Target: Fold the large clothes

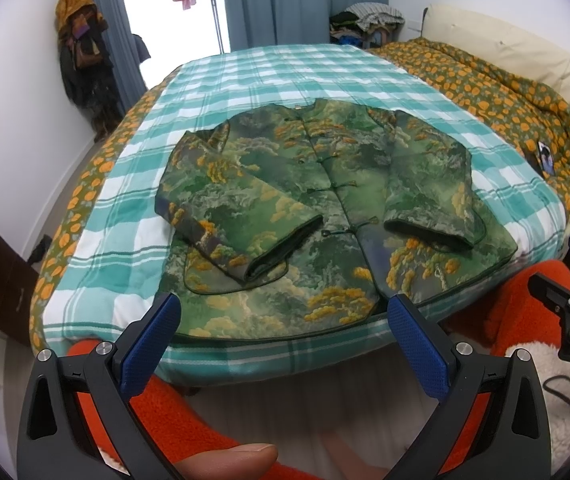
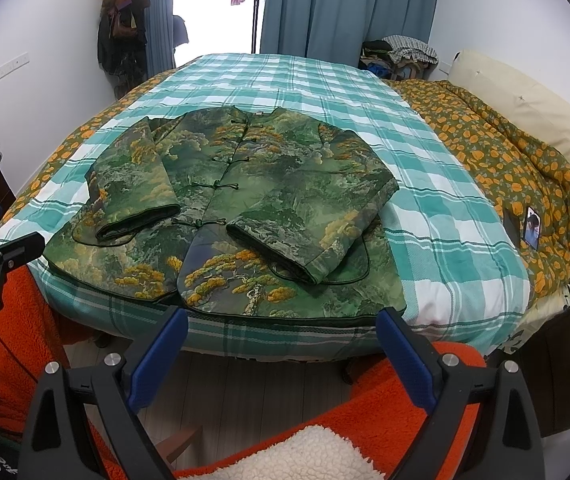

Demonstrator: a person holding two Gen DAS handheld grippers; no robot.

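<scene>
A green padded jacket with a tree and cloud print lies face up on the checked bed cover, buttoned, both sleeves folded in over the front. It also shows in the right wrist view. My left gripper is open and empty, held just off the near bed edge at the jacket's hem. My right gripper is open and empty, also off the near edge below the hem. The right gripper's body shows at the right of the left wrist view, too cropped there to see its fingertips.
The bed has a teal checked cover. An orange-flowered quilt is bunched along its right side with a phone on it. Clothes hang on the left wall. My orange fleece sleeves are below.
</scene>
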